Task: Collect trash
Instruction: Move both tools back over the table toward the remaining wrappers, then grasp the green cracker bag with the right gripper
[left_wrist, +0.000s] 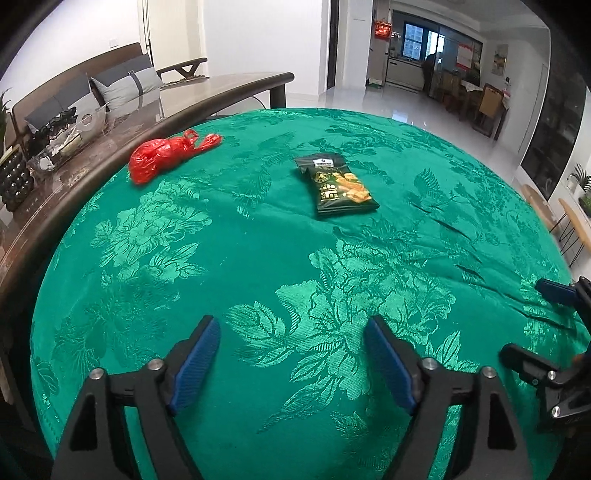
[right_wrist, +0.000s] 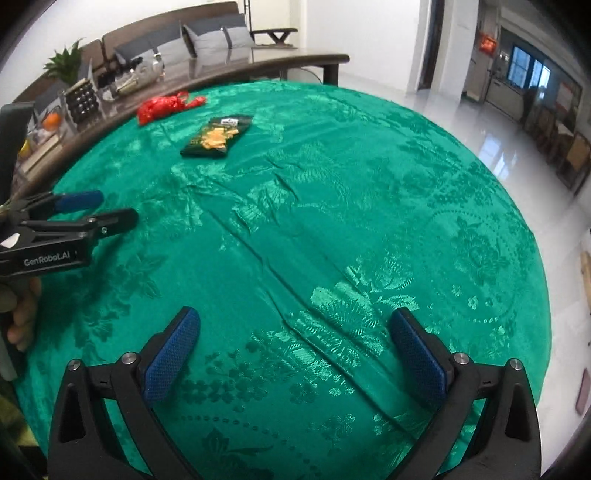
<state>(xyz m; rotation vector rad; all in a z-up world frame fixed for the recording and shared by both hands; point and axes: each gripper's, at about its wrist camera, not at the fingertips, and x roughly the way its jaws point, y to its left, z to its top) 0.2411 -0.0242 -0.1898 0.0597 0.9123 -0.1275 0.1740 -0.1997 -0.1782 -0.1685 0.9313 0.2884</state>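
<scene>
Two grippers up over the green tablecloth (left_wrist: 258, 258), nothing held in either. Left gripper (left_wrist: 291, 354) hovering above the near part of the cloth, jaws spread wide, blue pads (left_wrist: 195, 363) facing each other across bare floral fabric. Pointing forward along the table, toward the far side where the trash lies. From the right wrist view, seen side-on at the left edge (right_wrist: 107, 210), level with the table, fingers parted and reaching right, with a bit of the person's hand (right_wrist: 22, 314) wrapped round the grip below.

Right gripper (right_wrist: 295, 350) likewise wide open, blue pads (right_wrist: 171, 356) well apart, poised over a long crease in the cloth. Tilted down toward the tabletop, aimed at the far left quarter. In the left wrist view, just its fingertips poking in at the right edge (left_wrist: 532, 325), apart from each other and beside the left gripper.

Trash well ahead of both: dark green snack packet (left_wrist: 338, 184) lying flat near the middle of the far half, and a crumpled red plastic bag (left_wrist: 166, 157) further left, close to the cloth's edge by the brown wooden table (left_wrist: 155, 122). Packet and bag apart from each other, neither touched.

Behind that, a sofa with grey cushions (left_wrist: 125, 83).
</scene>
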